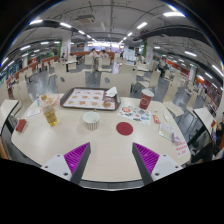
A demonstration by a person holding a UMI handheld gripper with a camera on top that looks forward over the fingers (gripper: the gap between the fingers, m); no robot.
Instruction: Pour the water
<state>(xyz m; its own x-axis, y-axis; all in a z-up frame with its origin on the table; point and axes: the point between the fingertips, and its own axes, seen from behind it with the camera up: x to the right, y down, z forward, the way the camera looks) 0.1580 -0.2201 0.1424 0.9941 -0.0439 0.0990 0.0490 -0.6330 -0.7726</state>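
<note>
Gripper (111, 158) open wide, holding nothing, both purple pads (76, 155) apart over the round table (110, 140). Nothing between the fingers. White cup (91, 120) just ahead, a little to the left, standing up tall. Red coaster (124, 128) beside it. Red cup (146, 99) farther off to the right, also upright. Drink glass (50, 110) far left. Tray (88, 98) beyond. Probably a reach forward next; which holds the water, hard to tell.
</note>
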